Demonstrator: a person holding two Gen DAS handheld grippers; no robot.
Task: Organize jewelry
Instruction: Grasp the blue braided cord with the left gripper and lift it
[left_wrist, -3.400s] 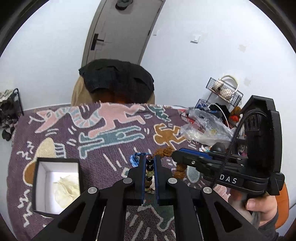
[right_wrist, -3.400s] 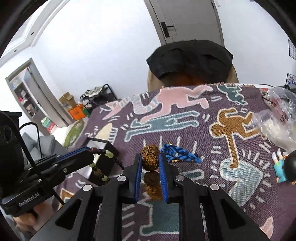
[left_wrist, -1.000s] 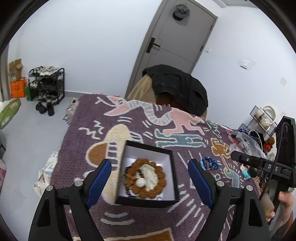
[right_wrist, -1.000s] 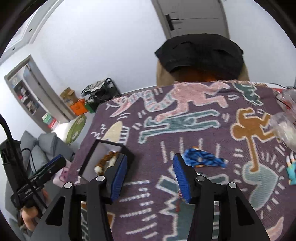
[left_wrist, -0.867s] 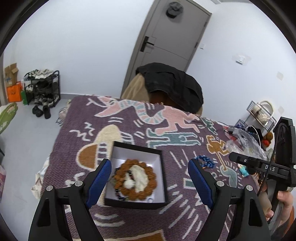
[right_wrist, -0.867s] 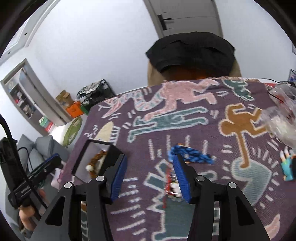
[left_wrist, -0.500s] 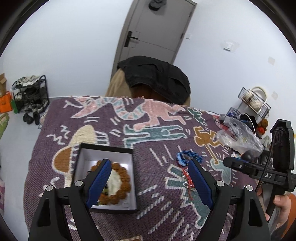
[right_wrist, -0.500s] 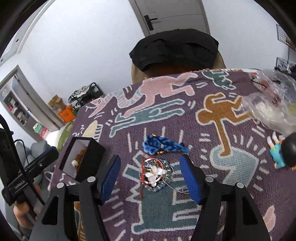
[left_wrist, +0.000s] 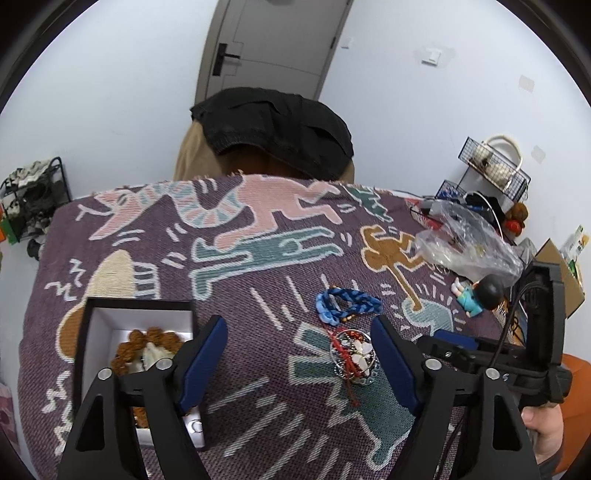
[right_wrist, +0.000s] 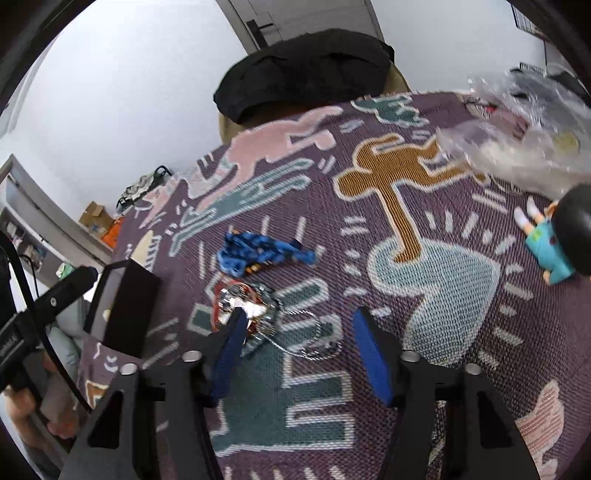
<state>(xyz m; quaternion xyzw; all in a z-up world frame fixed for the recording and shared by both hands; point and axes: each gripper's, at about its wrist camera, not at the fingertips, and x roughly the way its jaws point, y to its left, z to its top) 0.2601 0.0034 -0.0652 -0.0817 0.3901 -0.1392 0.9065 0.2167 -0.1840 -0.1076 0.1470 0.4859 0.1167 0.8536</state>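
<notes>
A black jewelry box with a white inside holds a brown bead bracelet; it stands at the left of the patterned blanket. A blue braided bracelet and a silver and red charm piece lie on the blanket. My left gripper is open and empty above the blanket, between box and charm piece. My right gripper is open and empty, low over the charm piece and its thin chain. The blue bracelet lies just beyond. The box shows at left.
A clear plastic bag and a small doll in teal lie at the blanket's right side; both also show in the right wrist view, bag and doll. A chair with a black garment stands behind.
Both grippers let go of their bead bracelets into the box and opened. Both then swung right from the box. My right gripper has dropped low over the charm piece.
</notes>
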